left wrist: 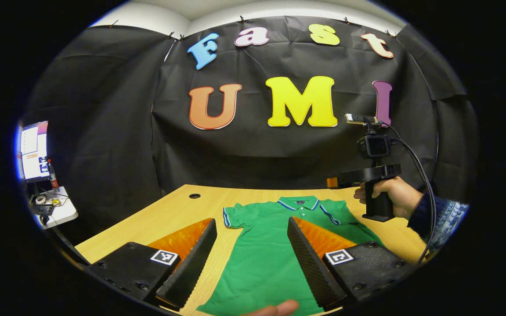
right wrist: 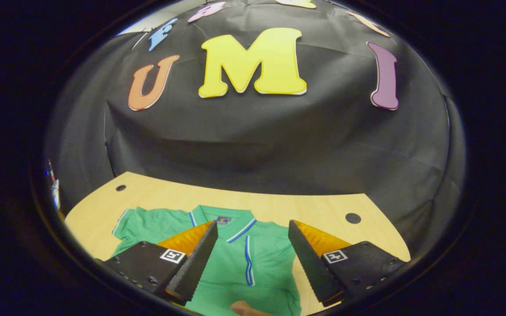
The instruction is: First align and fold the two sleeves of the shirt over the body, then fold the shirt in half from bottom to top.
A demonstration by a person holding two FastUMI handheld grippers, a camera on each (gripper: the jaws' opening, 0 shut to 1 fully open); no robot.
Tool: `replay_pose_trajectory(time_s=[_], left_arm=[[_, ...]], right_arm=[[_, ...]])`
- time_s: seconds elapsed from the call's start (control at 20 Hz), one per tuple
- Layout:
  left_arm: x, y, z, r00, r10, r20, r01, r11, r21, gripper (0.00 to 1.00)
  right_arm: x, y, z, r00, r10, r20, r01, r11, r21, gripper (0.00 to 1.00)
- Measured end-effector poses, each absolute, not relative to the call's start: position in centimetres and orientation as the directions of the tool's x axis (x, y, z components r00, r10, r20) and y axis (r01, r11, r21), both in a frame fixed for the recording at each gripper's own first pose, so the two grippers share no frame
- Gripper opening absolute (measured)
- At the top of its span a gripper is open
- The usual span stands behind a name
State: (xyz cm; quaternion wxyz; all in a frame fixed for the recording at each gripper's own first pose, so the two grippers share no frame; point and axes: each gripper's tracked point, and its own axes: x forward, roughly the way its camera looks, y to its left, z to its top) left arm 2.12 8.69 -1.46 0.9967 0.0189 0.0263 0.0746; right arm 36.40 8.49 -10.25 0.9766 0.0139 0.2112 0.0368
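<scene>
Both my grippers, left [left wrist: 251, 263] and right [right wrist: 253, 263], gape above smooth green polo shirt [left wrist: 264, 259] lying flat mid wooden worktop [left wrist: 165, 215]; ridged wedge-shaped fingers [left wrist: 310, 263] hold nothing.

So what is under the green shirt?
The green shirt lies flat on the wooden table, whose bare top shows around it. Whatever the cloth covers cannot be seen.

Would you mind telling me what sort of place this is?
Probably a recording booth: black cloth wall, wooden table with a green shirt laid flat, and a monitor off to the side.
</scene>
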Motion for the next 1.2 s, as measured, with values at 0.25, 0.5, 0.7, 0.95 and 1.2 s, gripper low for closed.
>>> replay_pose_trajectory(time_s=[0.25, 0.5, 0.7, 0.95, 1.2], left_arm=[[1.9, 7.3, -1.6, 0.989, 0.143, -0.045, -0.140, 0.988, 0.068, 1.00], [1.8, 7.5, -1.9, 0.985, 0.167, -0.047, -0.162, 0.982, 0.099, 1.00], [2.5, 8.9, -2.7, 0.974, 0.208, -0.089, -0.205, 0.978, 0.045, 1.00], [3.7, 14.1, 0.3, 0.911, 0.401, -0.098, -0.394, 0.915, 0.088, 1.00], [7.9, 17.5, 3.7, 0.877, 0.464, -0.128, -0.466, 0.885, 0.012, 1.00]], right_arm=[[31.4, 7.7, -4.6, 0.937, 0.131, -0.325, -0.105, 0.990, 0.097, 0.98], [25.1, 4.2, 1.5, 0.969, 0.084, -0.232, -0.084, 0.996, 0.009, 0.98], [18.5, 0.7, 5.3, 0.987, 0.068, -0.144, -0.072, 0.997, -0.025, 0.95], [10.1, -2.3, 4.6, 0.993, 0.091, -0.071, -0.095, 0.994, -0.052, 0.95], [4.5, -3.4, -0.7, 0.983, 0.147, -0.114, -0.149, 0.989, -0.011, 0.95]])
